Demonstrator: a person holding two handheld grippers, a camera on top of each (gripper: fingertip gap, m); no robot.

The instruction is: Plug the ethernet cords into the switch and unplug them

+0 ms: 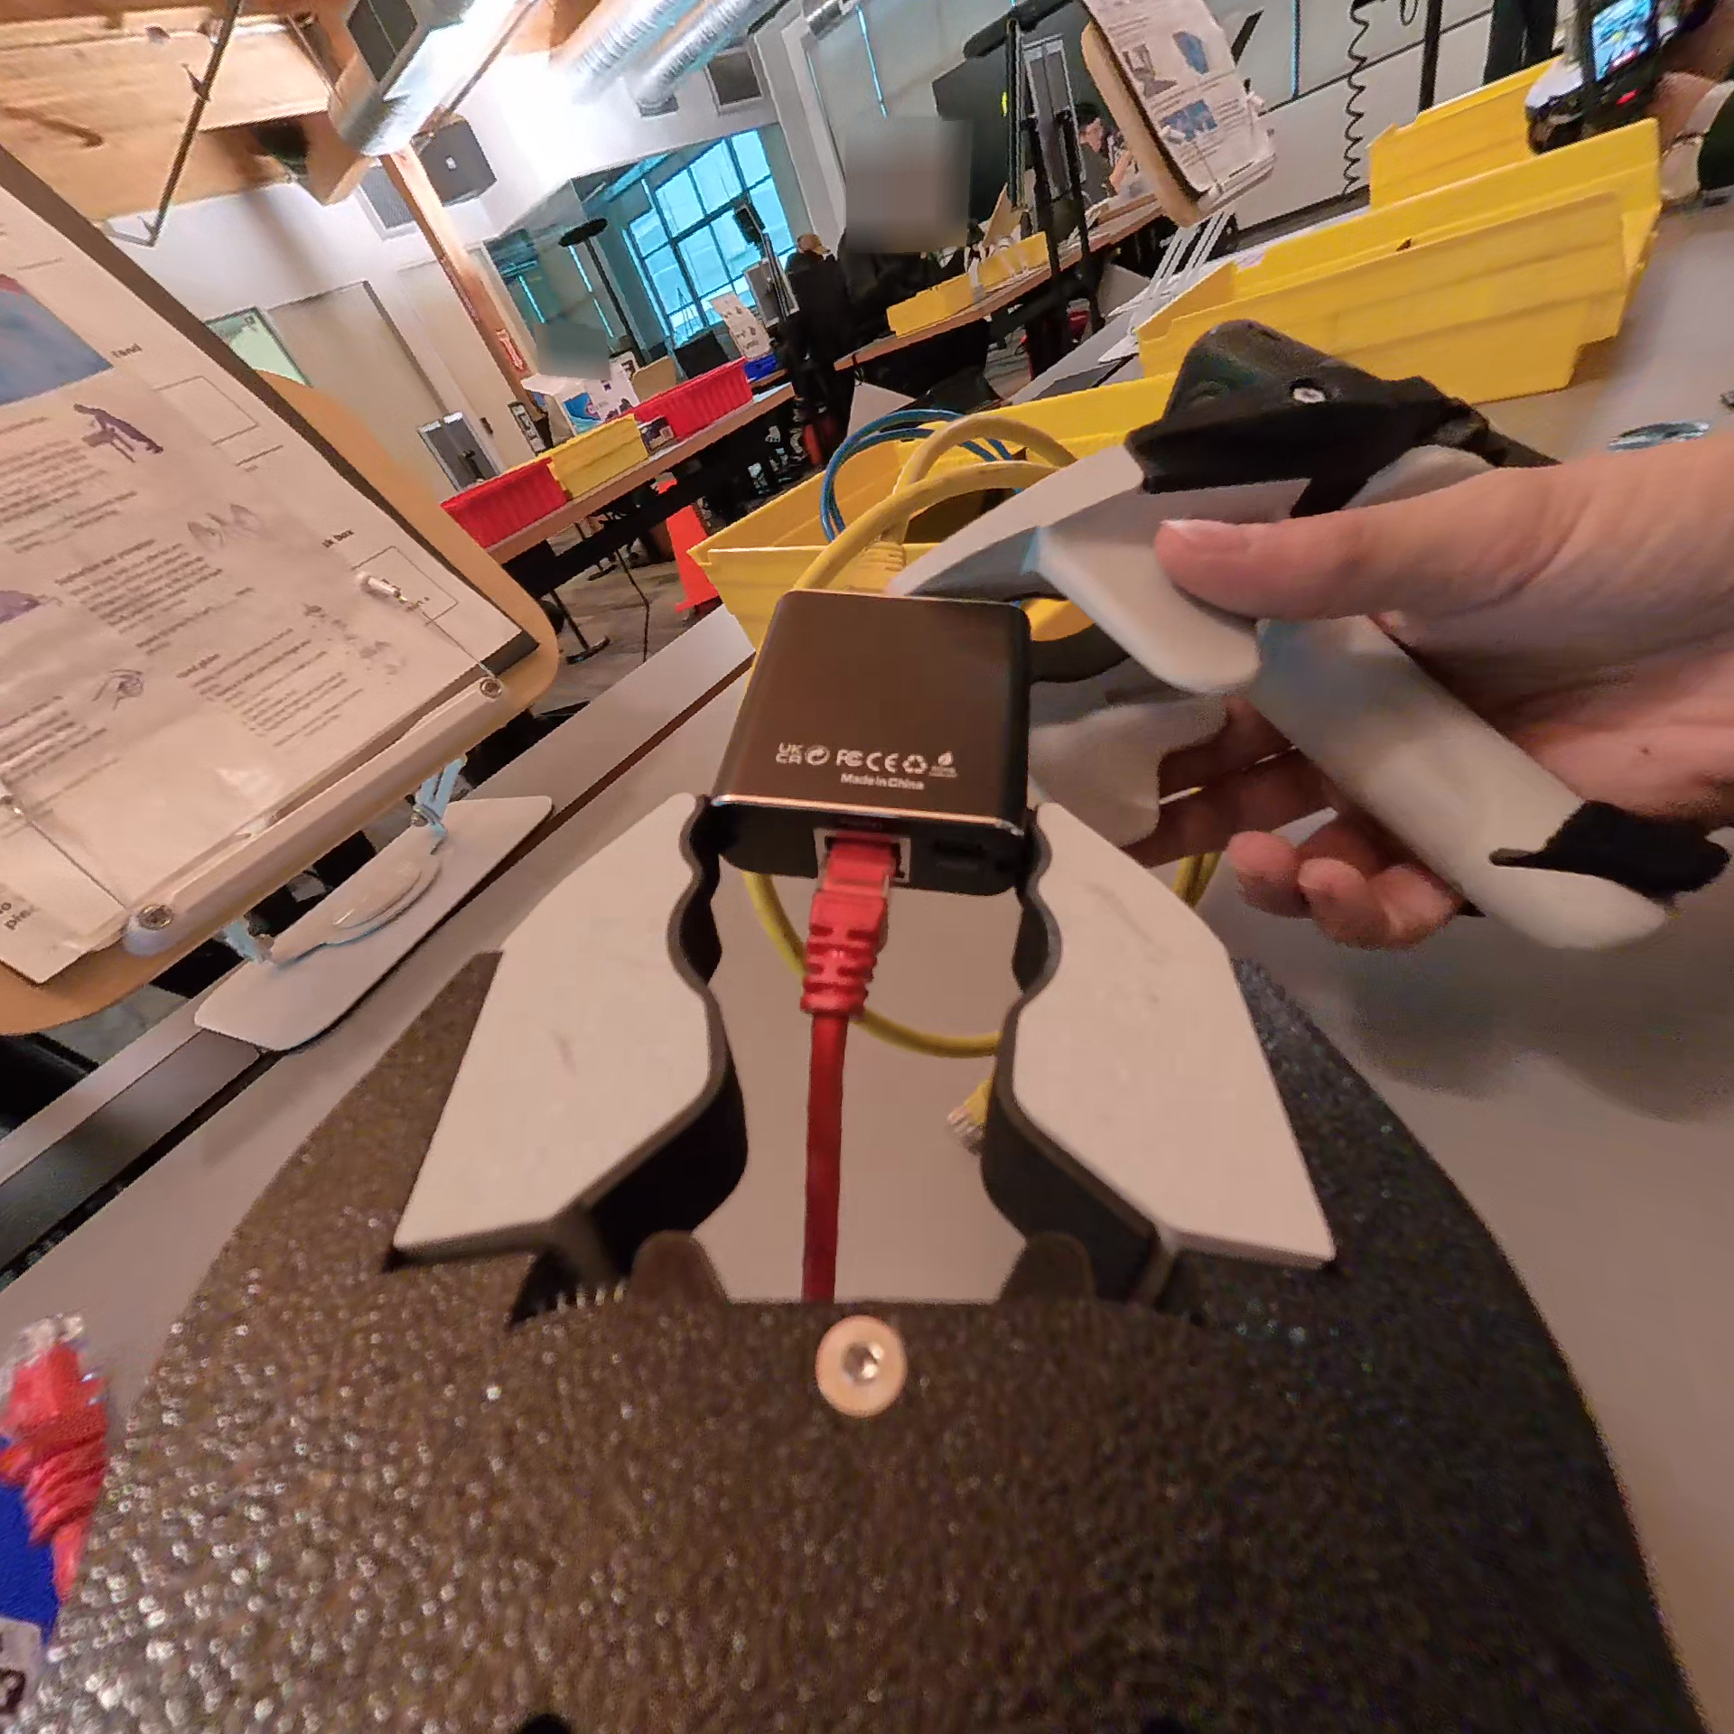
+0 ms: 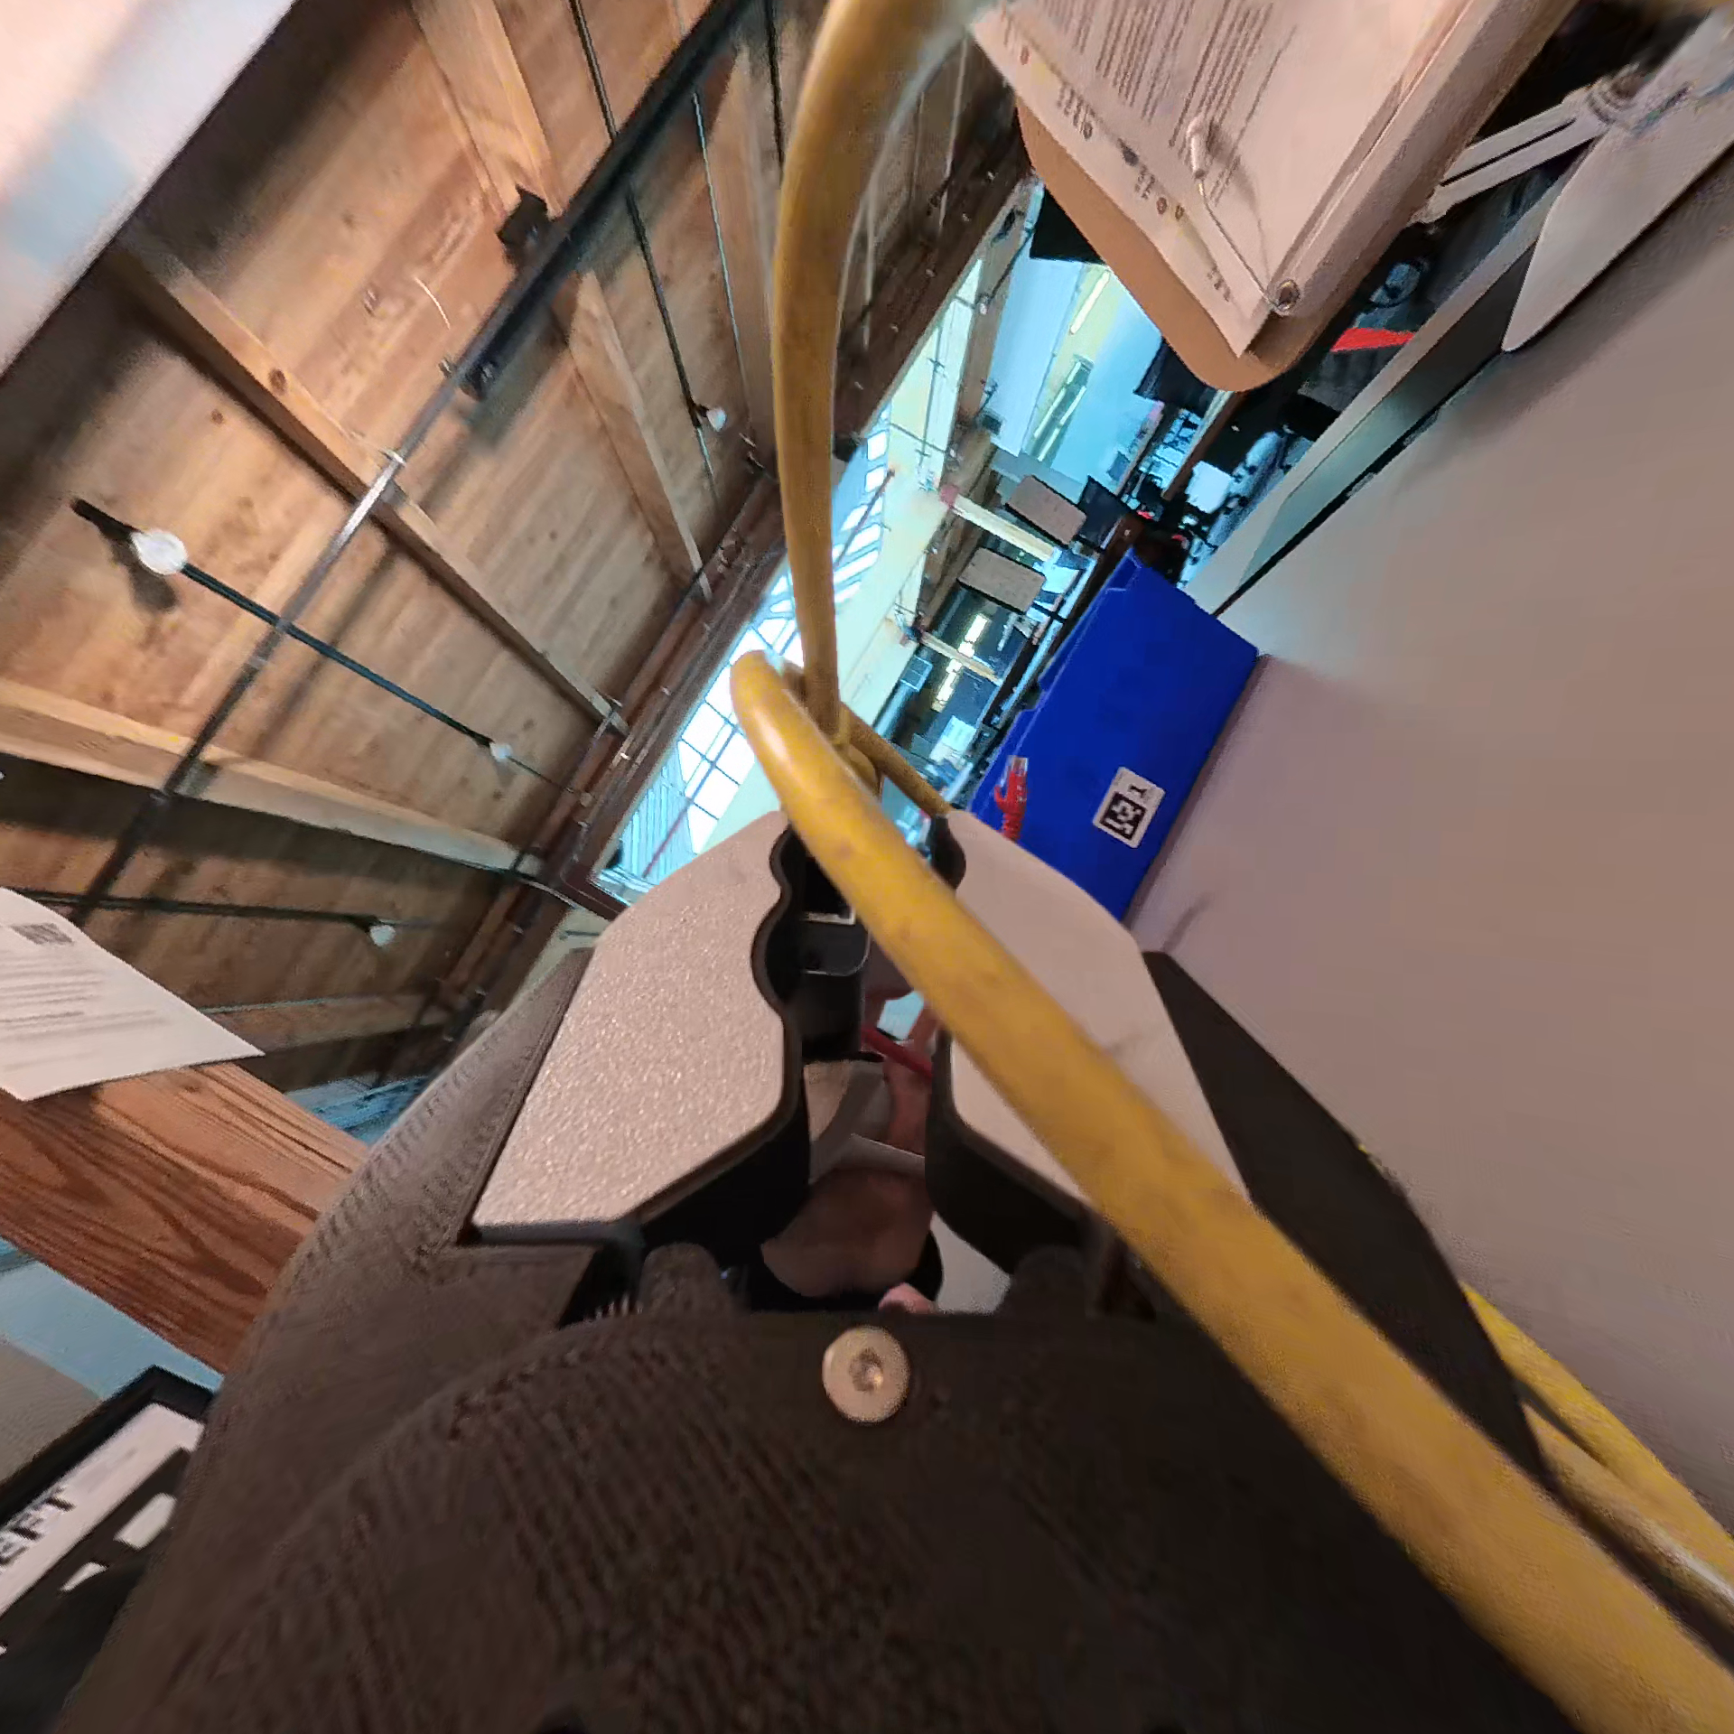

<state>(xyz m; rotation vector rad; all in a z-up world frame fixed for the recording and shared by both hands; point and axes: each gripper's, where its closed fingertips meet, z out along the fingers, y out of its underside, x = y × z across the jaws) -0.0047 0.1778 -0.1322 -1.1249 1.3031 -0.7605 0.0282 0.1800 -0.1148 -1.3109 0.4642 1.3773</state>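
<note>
Left wrist view: left gripper (image 1: 863,844) clamped on the black switch (image 1: 873,722) at frame centre, its fingers pressed to both sides. Red cord (image 1: 830,1013) is plugged into its near port. Right gripper (image 1: 948,563) reaches in from the right in a hand (image 1: 1464,676), tips behind the switch beside a yellow cord (image 1: 882,525).

Right wrist view: jaws narrowly parted around something dark; grip can't be told. Yellow cord (image 2: 985,976) crosses the frame; blue bin (image 2: 1117,732) at right, shown only here.
</note>
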